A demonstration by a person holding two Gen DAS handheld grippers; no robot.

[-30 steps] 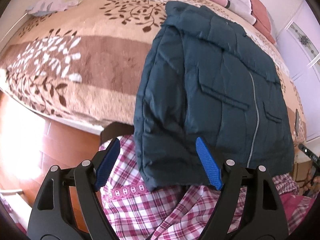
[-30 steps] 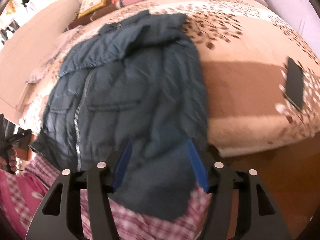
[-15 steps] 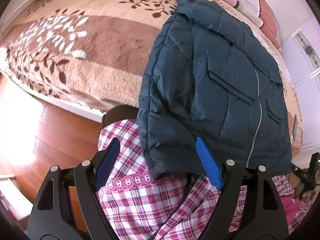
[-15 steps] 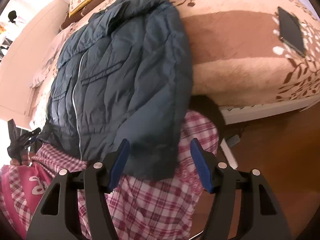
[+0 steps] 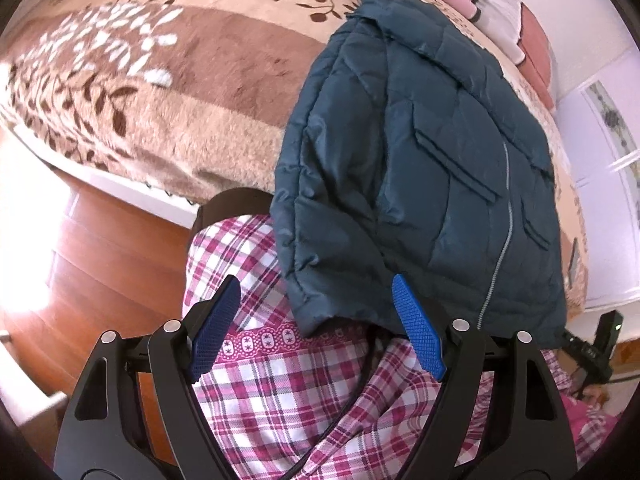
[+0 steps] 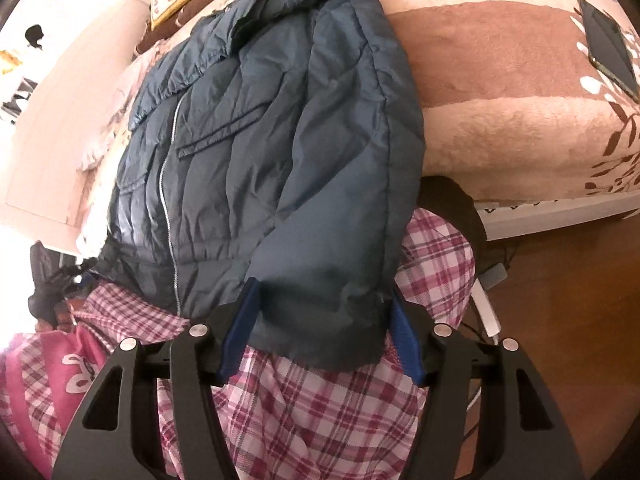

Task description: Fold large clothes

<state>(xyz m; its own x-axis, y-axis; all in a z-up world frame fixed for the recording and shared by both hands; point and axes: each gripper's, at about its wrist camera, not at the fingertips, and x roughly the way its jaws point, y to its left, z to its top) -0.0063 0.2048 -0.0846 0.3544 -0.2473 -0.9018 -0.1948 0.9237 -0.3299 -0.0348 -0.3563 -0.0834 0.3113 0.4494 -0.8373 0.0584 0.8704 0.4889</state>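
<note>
A dark teal puffer jacket (image 5: 420, 160) lies zipped, front up, on the bed, its hem and sleeves hanging over the near edge onto a person's plaid clothes (image 5: 280, 380). My left gripper (image 5: 316, 284) is open; the left sleeve's cuff (image 5: 320, 304) sits between the jaws, closer to the right pad, with a wide gap at the left pad. In the right wrist view the jacket (image 6: 240, 140) fills the middle. The right sleeve's cuff (image 6: 320, 320) spans the gap of my right gripper (image 6: 322, 300), whose jaws are closing without visibly squeezing the cloth.
The bed carries a brown leaf-patterned blanket (image 5: 160, 100) with pillows (image 5: 500, 8) at the far end. A dark phone (image 6: 608, 52) lies on the blanket right of the jacket. Wooden floor (image 5: 100, 260) runs along the bed's edge. White cables (image 6: 488, 300) lie on the floor.
Both grippers have sunk toward the jacket's near edge. The right sleeve's cuff now fills the gap between the right jaws. The left gripper's opening looks the same.
</note>
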